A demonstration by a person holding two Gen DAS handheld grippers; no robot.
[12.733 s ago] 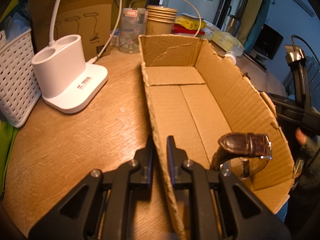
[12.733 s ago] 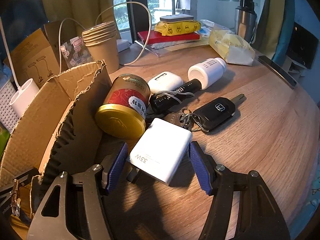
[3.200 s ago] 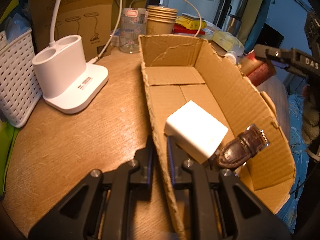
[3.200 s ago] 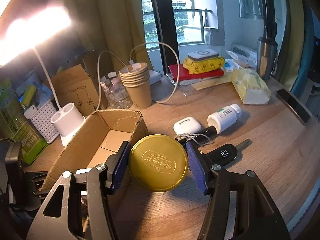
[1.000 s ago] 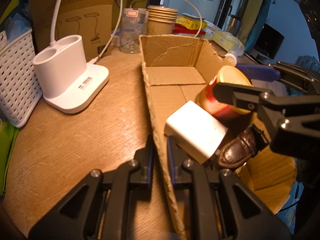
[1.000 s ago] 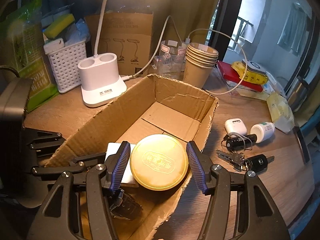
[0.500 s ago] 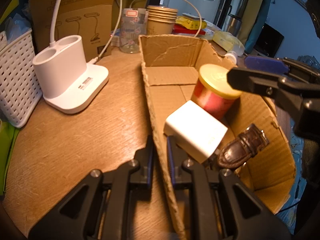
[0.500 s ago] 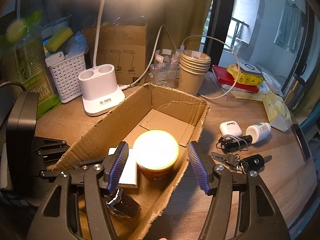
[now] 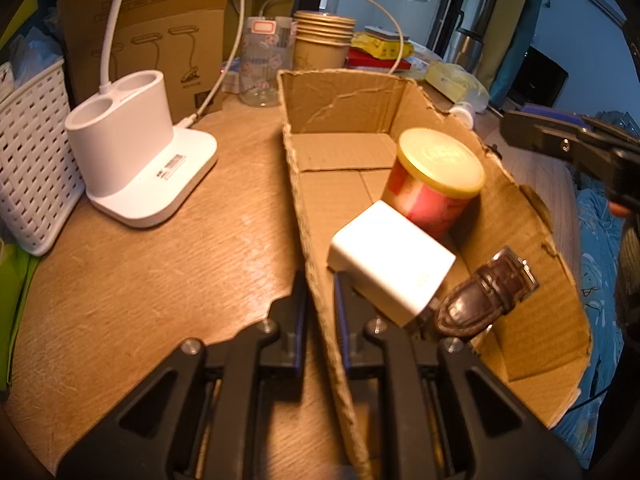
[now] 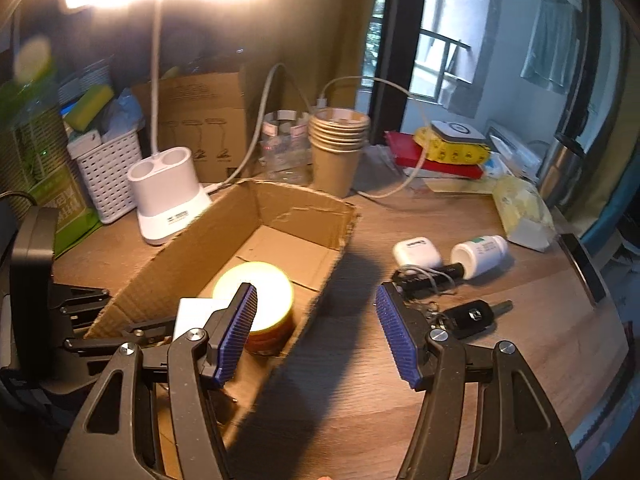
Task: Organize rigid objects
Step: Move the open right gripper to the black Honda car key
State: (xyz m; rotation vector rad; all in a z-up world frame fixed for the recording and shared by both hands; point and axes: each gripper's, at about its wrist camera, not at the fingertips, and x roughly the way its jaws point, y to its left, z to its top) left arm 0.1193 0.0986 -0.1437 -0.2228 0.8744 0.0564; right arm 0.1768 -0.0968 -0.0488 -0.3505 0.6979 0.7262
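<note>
A cardboard box [image 9: 340, 104] [image 10: 304, 208] lies open on the wooden table. In it stand a red tin with a gold lid [image 9: 434, 182] [image 10: 264, 308], a white charger block [image 9: 390, 264] [image 10: 192, 312] and a brown leather watch strap [image 9: 486, 296]. My left gripper [image 9: 320, 304] is shut on the box's near side wall. My right gripper [image 10: 316, 336] is open and empty, above the box's right edge; it shows at the right of the left wrist view [image 9: 568, 144]. A white earbud case [image 10: 416, 252], white pill bottle [image 10: 480, 256], black flashlight [image 10: 428, 276] and car key [image 10: 472, 316] lie right of the box.
A white lamp base [image 9: 132, 156] [image 10: 168, 196] and a white basket [image 9: 28, 156] stand left of the box. Stacked paper cups [image 10: 338, 148], a glass jar [image 9: 262, 64], books [image 10: 436, 160] and a yellow pouch [image 10: 520, 204] sit behind. A white cable [image 10: 400, 184] loops there.
My right gripper let go of the red tin in the box, lifted and drew back to the right. The left gripper kept its hold on the box wall.
</note>
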